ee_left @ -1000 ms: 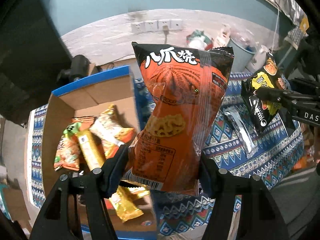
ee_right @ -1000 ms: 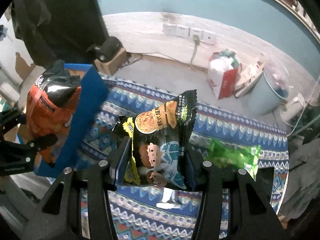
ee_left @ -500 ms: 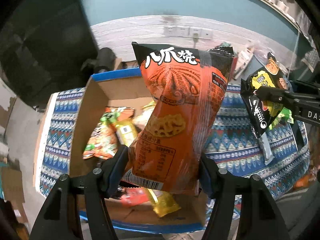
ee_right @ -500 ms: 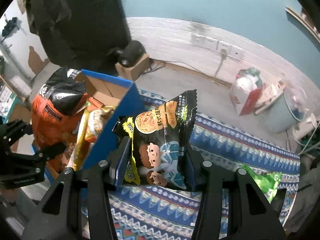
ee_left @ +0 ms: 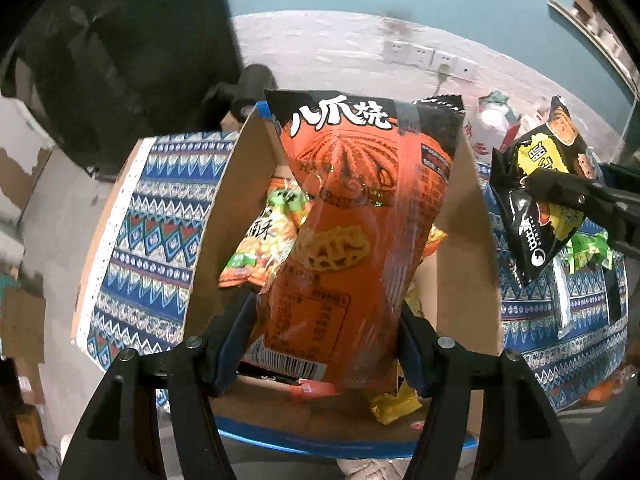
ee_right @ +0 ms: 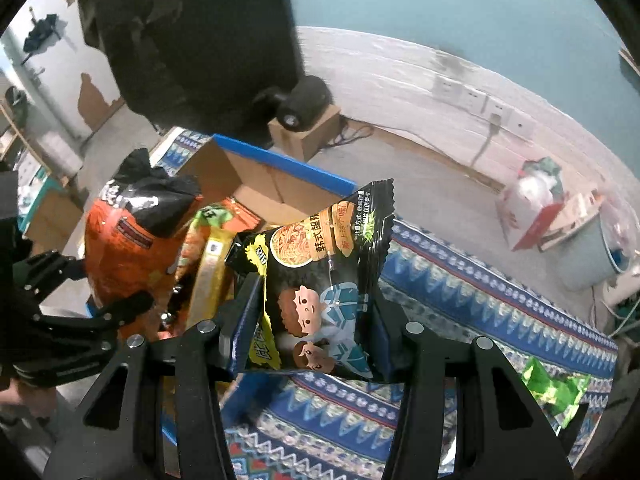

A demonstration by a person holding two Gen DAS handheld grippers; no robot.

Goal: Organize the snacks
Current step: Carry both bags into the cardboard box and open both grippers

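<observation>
Here, both jaws clamp raised packets: orange bag (ee_left: 360,216) above box (ee_left: 208,240), black packet (ee_right: 324,280) alongside.

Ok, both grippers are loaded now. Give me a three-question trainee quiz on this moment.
1. True or false: the left gripper is shut on the orange snack bag.
2. What does the right gripper hold? A) green packet B) black noodle-snack packet C) nothing
3. Fill in: the orange bag hangs over the open ____.

Key:
1. True.
2. B, the black noodle-snack packet; the green packet lies on the patterned cloth.
3. Cardboard box, which already holds snacks.
</observation>
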